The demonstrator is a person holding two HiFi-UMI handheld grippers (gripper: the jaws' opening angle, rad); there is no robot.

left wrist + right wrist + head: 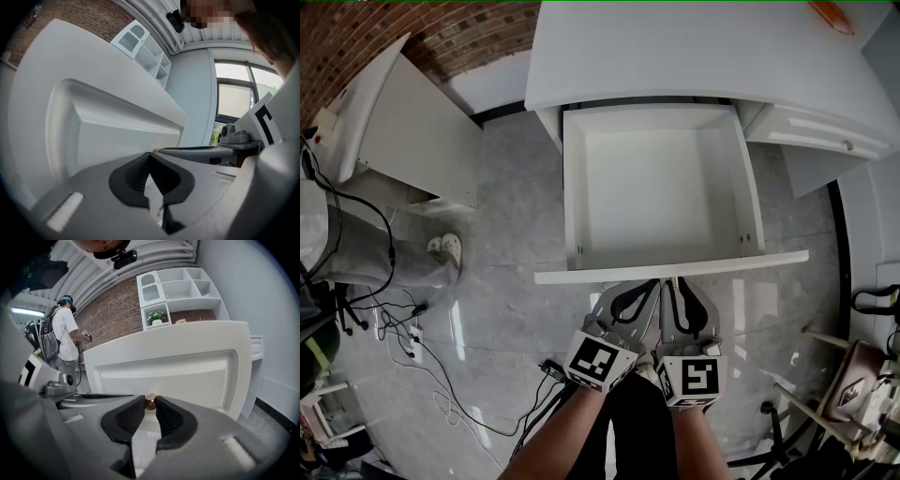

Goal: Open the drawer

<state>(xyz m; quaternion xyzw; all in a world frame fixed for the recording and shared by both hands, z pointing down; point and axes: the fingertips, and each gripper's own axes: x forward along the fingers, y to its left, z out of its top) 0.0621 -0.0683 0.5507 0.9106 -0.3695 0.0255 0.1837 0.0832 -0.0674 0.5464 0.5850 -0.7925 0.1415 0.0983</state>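
Head view: one drawer [656, 187] stands pulled well out from under the white counter [675, 56]. It is empty, with its front panel [675, 266] nearest. Two tools meet at that panel's middle: the left hand-held gripper [649, 287] and the right hand-held gripper [677, 285]. A second drawer [820, 131] sits pushed in at the right.

Left gripper view: its jaws are together on nothing, just beside the panel.

Right gripper view: its jaws are clamped on the single brass knob [150, 401]. That knob is the place to hold, though it is small and smooth and may slip. The drawer looks stiff, and light since it is empty.
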